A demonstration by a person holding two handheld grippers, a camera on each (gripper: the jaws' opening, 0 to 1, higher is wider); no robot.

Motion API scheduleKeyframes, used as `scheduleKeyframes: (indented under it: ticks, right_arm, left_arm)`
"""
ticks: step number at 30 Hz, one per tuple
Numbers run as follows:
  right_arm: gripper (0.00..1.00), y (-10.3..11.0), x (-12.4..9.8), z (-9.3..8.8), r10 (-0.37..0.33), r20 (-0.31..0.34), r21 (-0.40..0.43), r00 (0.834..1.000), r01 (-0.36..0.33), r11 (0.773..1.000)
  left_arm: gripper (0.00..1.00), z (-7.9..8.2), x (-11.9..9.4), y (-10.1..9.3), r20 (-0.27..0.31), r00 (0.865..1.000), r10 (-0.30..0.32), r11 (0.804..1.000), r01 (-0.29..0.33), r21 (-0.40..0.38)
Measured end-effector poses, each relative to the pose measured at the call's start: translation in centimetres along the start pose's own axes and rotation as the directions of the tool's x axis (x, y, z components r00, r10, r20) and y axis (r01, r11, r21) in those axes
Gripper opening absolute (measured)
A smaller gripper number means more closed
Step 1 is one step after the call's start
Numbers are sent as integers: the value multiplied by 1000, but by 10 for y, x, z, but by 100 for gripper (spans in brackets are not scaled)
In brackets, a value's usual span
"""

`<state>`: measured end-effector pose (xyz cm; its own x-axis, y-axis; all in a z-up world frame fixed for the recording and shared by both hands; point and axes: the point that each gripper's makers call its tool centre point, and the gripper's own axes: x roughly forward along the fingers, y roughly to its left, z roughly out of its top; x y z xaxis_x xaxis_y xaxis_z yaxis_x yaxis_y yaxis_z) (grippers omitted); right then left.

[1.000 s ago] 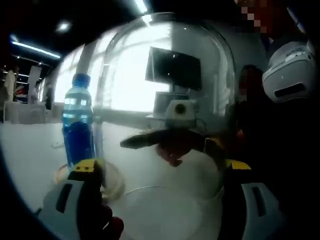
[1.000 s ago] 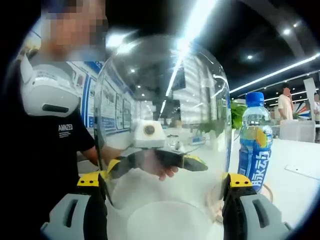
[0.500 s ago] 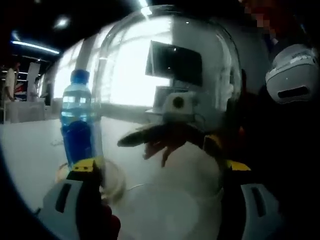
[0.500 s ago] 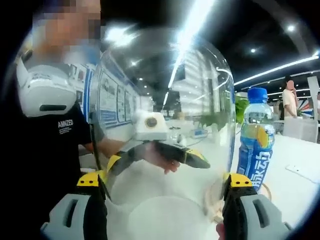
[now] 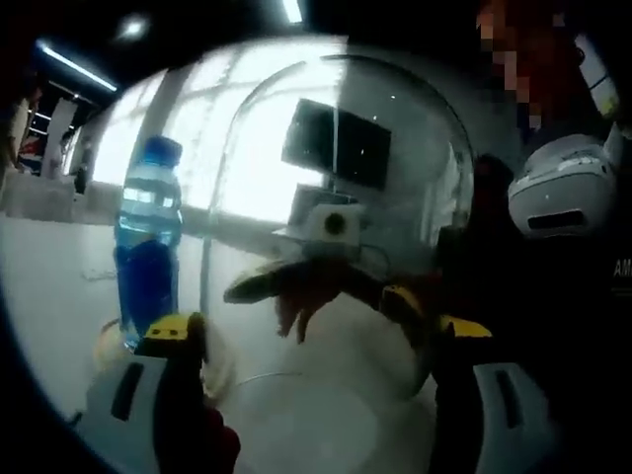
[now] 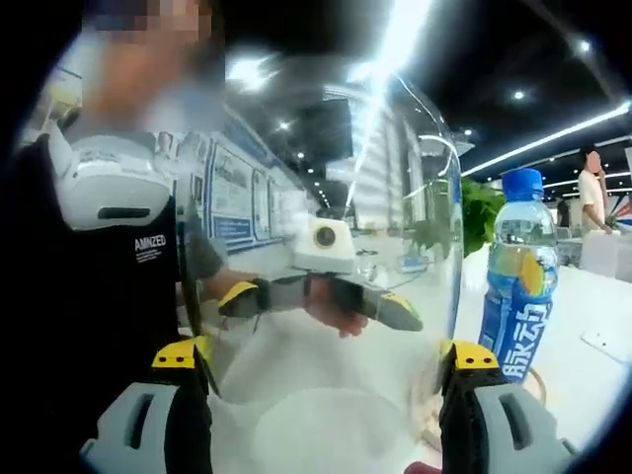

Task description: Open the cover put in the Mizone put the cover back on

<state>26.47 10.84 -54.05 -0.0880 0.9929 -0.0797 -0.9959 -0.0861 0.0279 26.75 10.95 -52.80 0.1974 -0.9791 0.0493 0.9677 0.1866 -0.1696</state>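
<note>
A tall clear glass dome cover [image 5: 341, 128] [image 6: 395, 168] hangs tilted between my two grippers, its lower rim off the table. My left gripper [image 5: 318, 331] has its yellow-tipped jaws wide apart against the dome's two sides. My right gripper [image 6: 326, 354] clasps it the same way from the opposite side. Through the glass each view shows the other gripper. The blue Mizone bottle [image 5: 148, 247] [image 6: 518, 286] stands upright on a round wooden base [image 5: 107, 341] [image 6: 427, 395], just outside the dome.
A person in a dark shirt [image 6: 109, 296] with a white device [image 5: 568, 188] at the chest stands close behind the dome. The white tabletop [image 5: 49, 296] stretches past the bottle. More people [image 6: 595, 188] stand far off in the hall.
Both grippers have swung the dome a little, tilting it more. The bottle stands more clearly outside the glass in the right gripper view. The bottle itself has not moved.
</note>
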Motion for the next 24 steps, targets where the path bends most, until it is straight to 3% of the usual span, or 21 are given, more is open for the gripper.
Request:
scheduleKeyframes:
  ticks: [14, 20, 24]
  right_arm:
    - [90, 4, 2, 3, 0, 70, 3, 998, 0, 1000]
    - [90, 10, 7, 3, -1, 25, 7, 1000, 0, 1000]
    - [91, 9, 7, 8, -16, 90, 75, 996, 9, 997]
  left_arm:
    - [85, -4, 7, -6, -33, 999, -10, 999, 12, 44]
    - [86, -3, 4, -13, -25, 1000, -10, 999, 11, 43]
    - [86, 4, 4, -13, 32, 999, 6, 1000, -6, -7]
